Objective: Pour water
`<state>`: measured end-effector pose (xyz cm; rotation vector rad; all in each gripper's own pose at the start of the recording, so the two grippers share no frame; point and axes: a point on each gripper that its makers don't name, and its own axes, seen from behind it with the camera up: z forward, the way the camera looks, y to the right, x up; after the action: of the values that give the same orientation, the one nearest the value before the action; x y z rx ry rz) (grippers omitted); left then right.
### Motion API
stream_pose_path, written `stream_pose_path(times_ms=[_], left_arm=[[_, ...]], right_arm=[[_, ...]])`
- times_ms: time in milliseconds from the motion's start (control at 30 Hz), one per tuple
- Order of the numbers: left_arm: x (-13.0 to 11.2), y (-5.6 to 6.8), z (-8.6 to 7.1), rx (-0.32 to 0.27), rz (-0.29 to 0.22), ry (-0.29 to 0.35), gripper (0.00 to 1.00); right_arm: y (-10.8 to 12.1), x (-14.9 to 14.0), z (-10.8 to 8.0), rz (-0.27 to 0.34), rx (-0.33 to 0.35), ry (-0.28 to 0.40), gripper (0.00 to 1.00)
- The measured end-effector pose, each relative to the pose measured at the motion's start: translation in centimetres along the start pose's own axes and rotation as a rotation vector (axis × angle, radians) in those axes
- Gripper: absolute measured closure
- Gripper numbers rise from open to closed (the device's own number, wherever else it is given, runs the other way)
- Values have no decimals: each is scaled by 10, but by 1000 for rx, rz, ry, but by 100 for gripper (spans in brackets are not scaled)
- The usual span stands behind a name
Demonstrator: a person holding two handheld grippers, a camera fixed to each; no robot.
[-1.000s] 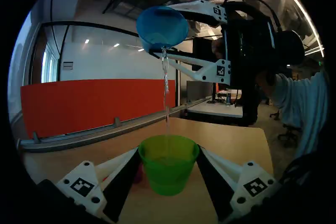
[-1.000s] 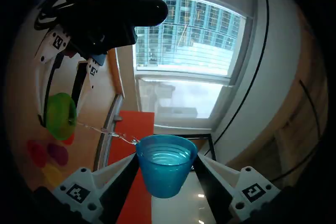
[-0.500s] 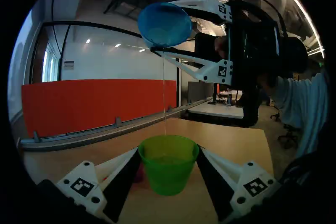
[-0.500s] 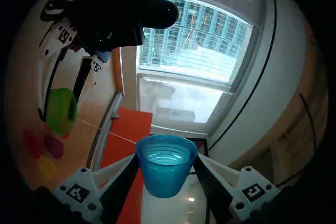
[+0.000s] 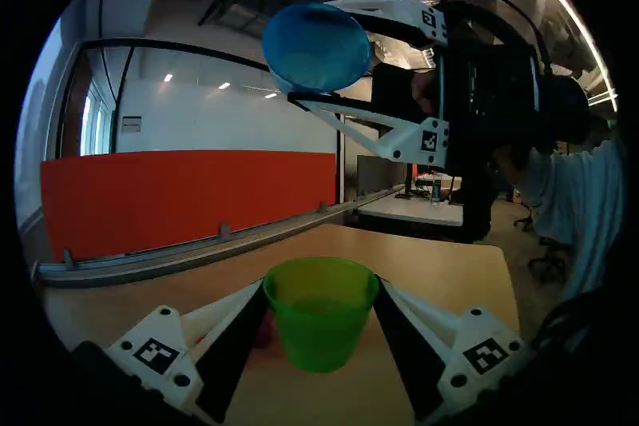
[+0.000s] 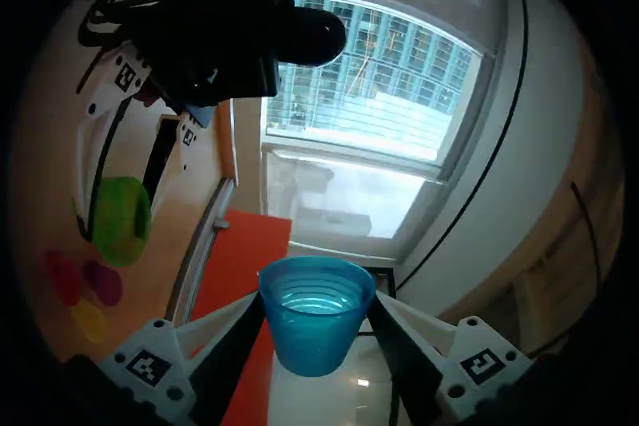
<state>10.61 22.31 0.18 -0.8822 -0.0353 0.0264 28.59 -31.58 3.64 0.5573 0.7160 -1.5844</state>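
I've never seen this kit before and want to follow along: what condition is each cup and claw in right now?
Green cup: upright, seemingly some water inside.
Blue cup: tipped over, high above the green cup, no stream falling.
Left claw: shut on the green cup.
Right claw: shut on the blue cup.

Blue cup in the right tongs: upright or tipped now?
Tipped. In the left gripper view the blue cup lies sideways high above the green cup, its open mouth turned toward the camera.
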Motion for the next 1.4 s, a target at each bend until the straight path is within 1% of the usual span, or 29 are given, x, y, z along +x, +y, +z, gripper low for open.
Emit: stream_pose_path(times_ms=[100,167,267,367,667,900,1100,1300,1400], left_arm=[[1,0,0,0,2,0,12],[2,0,0,0,3,2,12],[3,0,0,0,3,4,12],[3,-1,-1,2,8,3,12],[5,-2,-3,8,15,3,12],[6,-1,-4,10,19,2,12],[9,-2,-5,13,26,4,12],[9,-5,-6,20,23,6,12],[8,-6,-7,25,26,5,12]], right_arm=[[2,-3,-1,52,-2,-3,11],[3,-5,-2,100,-3,-7,10],[2,-9,-5,193,-1,-10,10],[0,-12,-9,301,6,-12,11],[-15,-13,-19,655,29,-28,10],[-29,-6,-25,965,58,-37,11],[-37,1,-27,1222,80,-34,10],[-41,1,-27,1447,92,-36,11],[-42,-3,-27,1531,91,-47,10]])
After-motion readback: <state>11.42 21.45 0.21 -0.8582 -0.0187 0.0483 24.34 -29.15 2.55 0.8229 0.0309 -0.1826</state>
